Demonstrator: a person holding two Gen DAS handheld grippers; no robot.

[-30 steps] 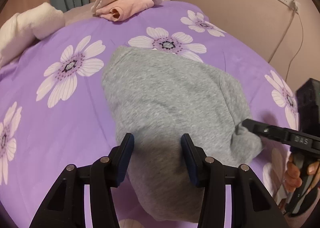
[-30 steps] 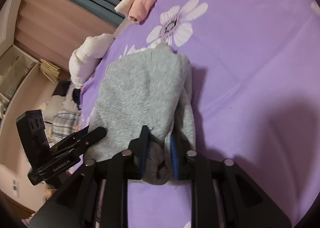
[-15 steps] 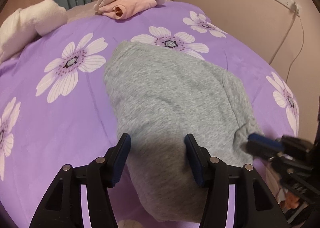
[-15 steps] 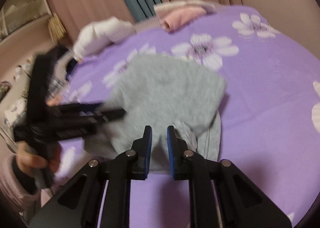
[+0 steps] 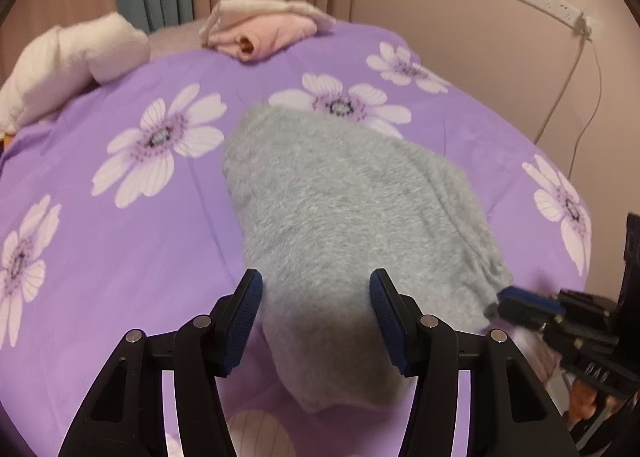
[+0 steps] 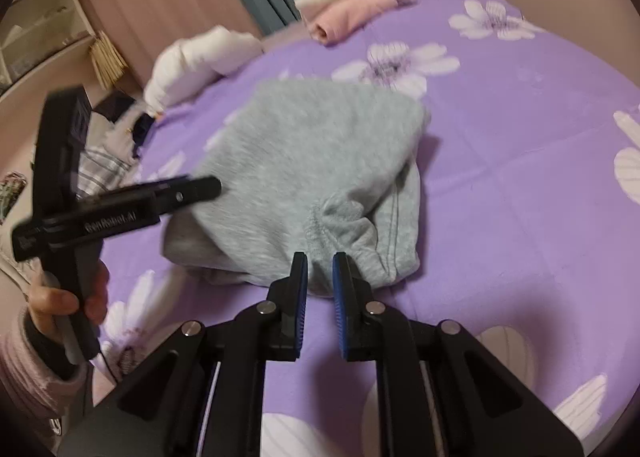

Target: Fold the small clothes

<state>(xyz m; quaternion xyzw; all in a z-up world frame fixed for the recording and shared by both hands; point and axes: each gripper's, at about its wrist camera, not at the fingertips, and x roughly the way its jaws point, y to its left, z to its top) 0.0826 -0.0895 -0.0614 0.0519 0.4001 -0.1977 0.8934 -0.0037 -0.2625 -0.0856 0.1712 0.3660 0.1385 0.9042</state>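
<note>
Between the wide-spread fingers of the left gripper (image 5: 316, 313), the folded grey garment (image 5: 348, 225) is straddled, not pinched, likely to steady it. Ahead of the right gripper (image 6: 320, 277), jaws narrowly parted and empty, lies its hem.

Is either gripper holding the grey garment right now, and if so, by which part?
Neither. The left gripper is open wide over the grey garment; the right gripper has a narrow gap with no cloth between its fingers, just short of the hem.
</note>
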